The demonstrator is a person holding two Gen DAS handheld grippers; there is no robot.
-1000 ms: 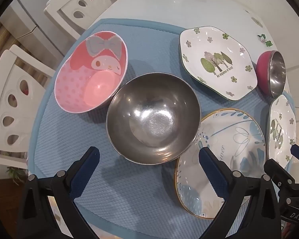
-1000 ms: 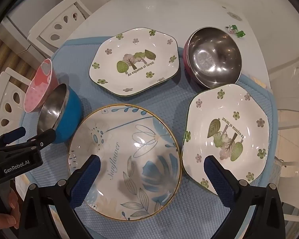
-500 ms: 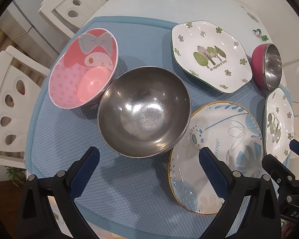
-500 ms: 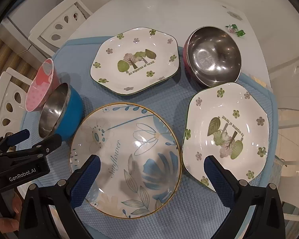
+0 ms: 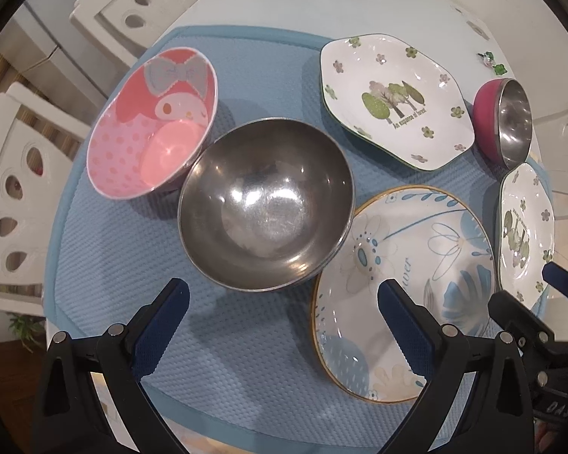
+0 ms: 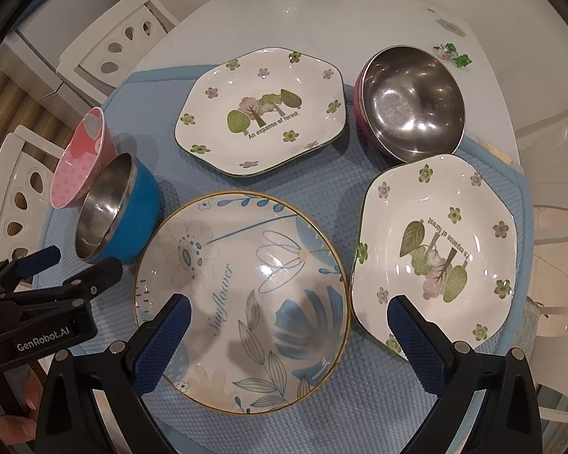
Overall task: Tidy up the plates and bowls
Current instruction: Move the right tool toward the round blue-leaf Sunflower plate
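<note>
In the left wrist view the left gripper [image 5: 282,308] stands wide open with nothing between its blue-padded fingers [image 5: 163,319], hanging over the blue textured mat [image 5: 140,249] at the bottom of the frame. Just above it, at centre frame, sits the steel bowl with a blue outside [image 5: 265,204], its rim touching the pink cartoon bowl [image 5: 151,125] at upper left. At lower right the round sunflower plate [image 5: 405,291] lies flat, its left edge tucked under the steel bowl's rim. A hexagonal forest plate [image 5: 394,102] lies at upper right, with the steel bowl with a pink outside [image 5: 505,119] just beside it at the right edge. In the right wrist view the right gripper [image 6: 289,331] is likewise spread open and empty, its fingers straddling the near part of the sunflower plate [image 6: 242,299] without touching it. A second hexagonal forest plate [image 6: 435,249] lies at right, its left edge seeming to touch the sunflower plate. The pink-sided steel bowl [image 6: 412,104] sits at upper right, meeting that second plate's far edge. White chairs [image 6: 110,49] stand around the white table [image 6: 322,15].
</note>
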